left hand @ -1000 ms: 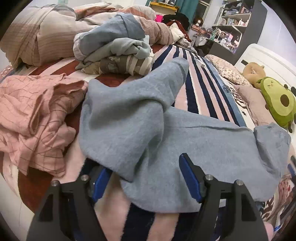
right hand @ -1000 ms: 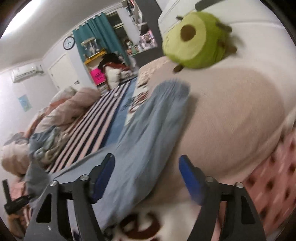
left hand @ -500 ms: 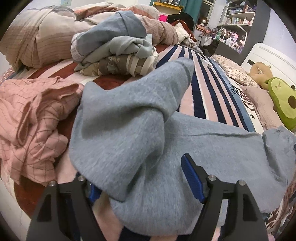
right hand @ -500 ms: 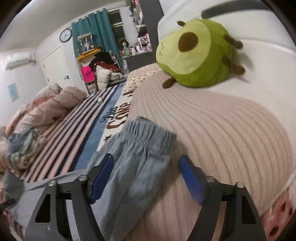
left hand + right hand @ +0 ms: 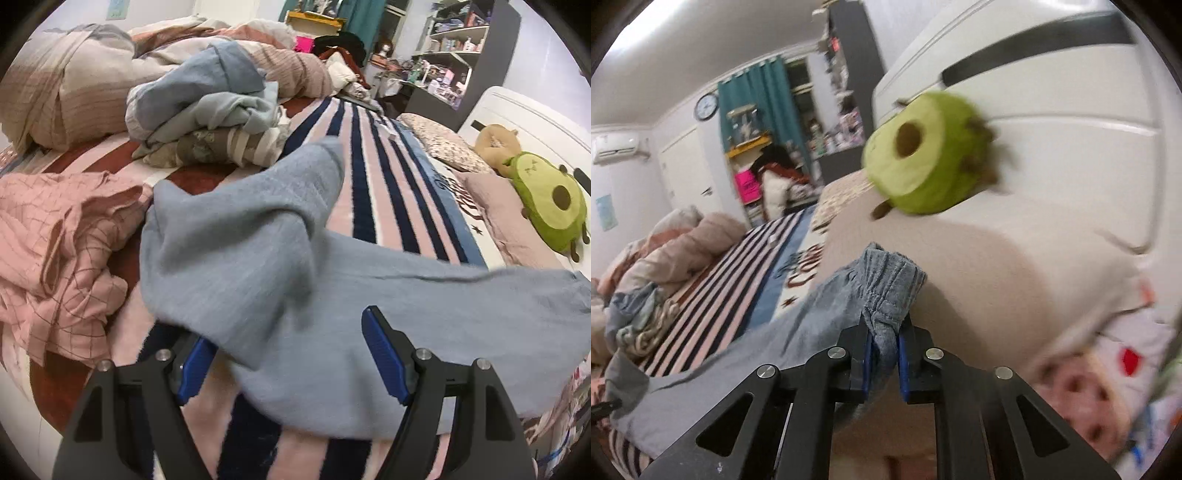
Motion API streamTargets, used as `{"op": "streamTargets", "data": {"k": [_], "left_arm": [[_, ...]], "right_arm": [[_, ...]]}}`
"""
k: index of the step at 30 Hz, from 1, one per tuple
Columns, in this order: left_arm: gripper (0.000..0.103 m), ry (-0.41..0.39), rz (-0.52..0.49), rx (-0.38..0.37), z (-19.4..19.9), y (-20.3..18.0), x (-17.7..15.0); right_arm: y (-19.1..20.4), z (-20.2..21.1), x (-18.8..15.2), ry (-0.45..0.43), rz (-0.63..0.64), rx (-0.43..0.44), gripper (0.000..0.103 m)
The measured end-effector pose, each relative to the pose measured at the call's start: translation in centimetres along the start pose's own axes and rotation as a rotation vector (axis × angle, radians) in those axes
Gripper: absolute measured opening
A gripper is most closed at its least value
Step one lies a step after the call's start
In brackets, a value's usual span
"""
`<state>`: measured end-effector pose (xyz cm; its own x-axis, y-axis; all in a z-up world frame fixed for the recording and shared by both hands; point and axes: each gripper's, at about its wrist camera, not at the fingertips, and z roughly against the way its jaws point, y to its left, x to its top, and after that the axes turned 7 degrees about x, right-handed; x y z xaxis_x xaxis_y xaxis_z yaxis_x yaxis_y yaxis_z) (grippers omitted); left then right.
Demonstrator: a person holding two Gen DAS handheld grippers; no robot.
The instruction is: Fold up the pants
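Note:
The grey-blue pants [image 5: 280,266] lie spread across the striped bed, one leg folded over toward the far side. My left gripper [image 5: 291,354] is open, its blue pads either side of the near edge of the cloth, just above it. In the right wrist view my right gripper [image 5: 884,358] is shut on the elastic waistband of the pants [image 5: 886,280] and holds it lifted off the beige pillow [image 5: 1015,288]. The rest of the pants trails left down onto the bed.
A pink checked garment [image 5: 55,251] lies left of the pants. A heap of folded clothes [image 5: 210,122] and a bundled duvet [image 5: 70,88] sit behind. A green avocado plush [image 5: 546,206] rests on the pillow by the white headboard [image 5: 1052,92].
My right gripper has closed on the waistband and lifted it; half a second ago it was open over it. The pants now stretch further right. The left gripper stays open.

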<state>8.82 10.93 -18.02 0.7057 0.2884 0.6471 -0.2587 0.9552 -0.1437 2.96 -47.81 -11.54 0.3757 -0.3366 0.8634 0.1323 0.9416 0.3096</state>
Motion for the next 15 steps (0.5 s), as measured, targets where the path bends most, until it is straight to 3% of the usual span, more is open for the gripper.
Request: {"op": "streamTargets", "data": {"k": [6, 8, 9, 10, 12, 14, 15], "left_arm": [[0.078, 0.019, 0.035, 0.003, -0.4, 1.0, -0.2], [0.078, 0.022, 0.045, 0.013, -0.3, 1.6, -0.5], [0.078, 0.017, 0.047, 0.017, -0.1, 1.8, -0.6], [0.078, 0.012, 0.050, 0.016, 0.1, 2.1, -0.6], [0.080, 0.016, 0.057, -0.005, 0.3, 2.8, -0.6], [0.082, 0.032, 0.058, -0.036, 0.0, 3.1, -0.5], [0.082, 0.035, 0.064, -0.045, -0.2, 3.3, -0.5]], "right_arm": [[-1.7, 0.7, -1.0, 0.102, -0.018, -0.021, 0.006], [-1.9, 0.4, -1.4, 0.112, -0.043, -0.010, 0.012], [-2.2, 0.2, -1.5, 0.119, -0.066, 0.004, 0.017], [-2.3, -0.1, -1.6, 0.127, -0.080, 0.019, 0.031], [-2.5, -1.1, -1.6, 0.155, -0.106, 0.046, 0.049], [-2.5, -1.9, -1.7, 0.161, -0.117, 0.031, 0.045], [-2.3, -2.1, -1.7, 0.159, -0.108, 0.020, 0.023]]}}
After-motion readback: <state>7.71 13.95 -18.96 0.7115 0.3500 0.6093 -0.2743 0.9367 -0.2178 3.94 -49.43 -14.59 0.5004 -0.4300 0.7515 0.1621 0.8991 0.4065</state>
